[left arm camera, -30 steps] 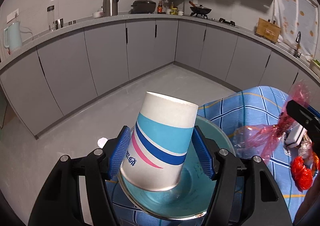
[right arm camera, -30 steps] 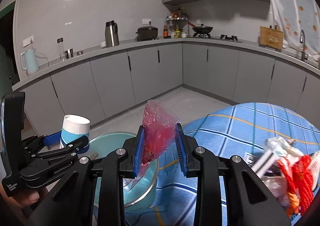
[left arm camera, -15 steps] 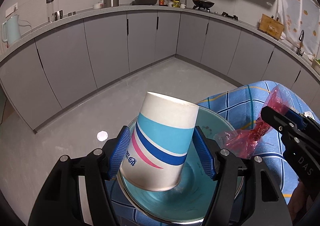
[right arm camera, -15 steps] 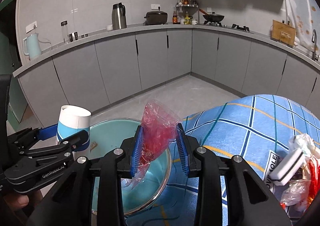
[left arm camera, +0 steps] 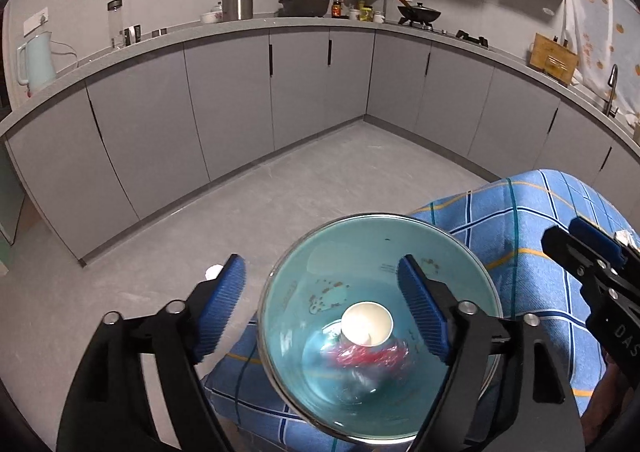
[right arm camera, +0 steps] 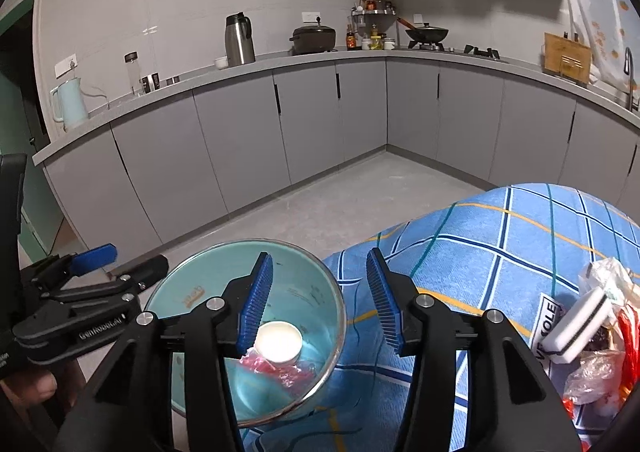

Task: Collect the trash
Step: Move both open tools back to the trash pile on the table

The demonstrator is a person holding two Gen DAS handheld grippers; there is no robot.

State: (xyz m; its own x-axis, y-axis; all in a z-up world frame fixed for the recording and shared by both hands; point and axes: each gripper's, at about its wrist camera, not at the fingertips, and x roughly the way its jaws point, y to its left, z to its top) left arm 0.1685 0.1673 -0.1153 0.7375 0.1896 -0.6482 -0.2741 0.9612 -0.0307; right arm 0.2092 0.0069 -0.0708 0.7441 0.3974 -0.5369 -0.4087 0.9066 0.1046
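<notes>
A teal metal bowl [left arm camera: 288, 292] [right arm camera: 320, 284] sits on the near corner of a table under a blue checked cloth [left arm camera: 520, 252] [right arm camera: 500, 252]. Inside it a paper cup [left arm camera: 367, 324] [right arm camera: 279, 340] stands upside down, white base showing, with a crumpled red plastic bag [left arm camera: 372, 356] [right arm camera: 286, 372] beside it. My left gripper [left arm camera: 320, 300] hovers above the bowl, jaws opening, nothing between them. My right gripper [right arm camera: 318, 296] hangs over the bowl's right rim, jaws opening and empty. Each gripper shows at the edge of the other's view.
More trash lies on the cloth at the right: a white sponge block [right arm camera: 580, 326], clear bags and red wrappers [right arm camera: 600, 372]. Grey floor [left arm camera: 300, 179] spreads beyond the table edge toward grey cabinets [left arm camera: 240, 103]. A hand [right arm camera: 28, 388] holds the left gripper.
The left gripper let go of the paper cup, which dropped upside down into the bowl. The right gripper released the red bag into the bowl. Both jaws stand wider.
</notes>
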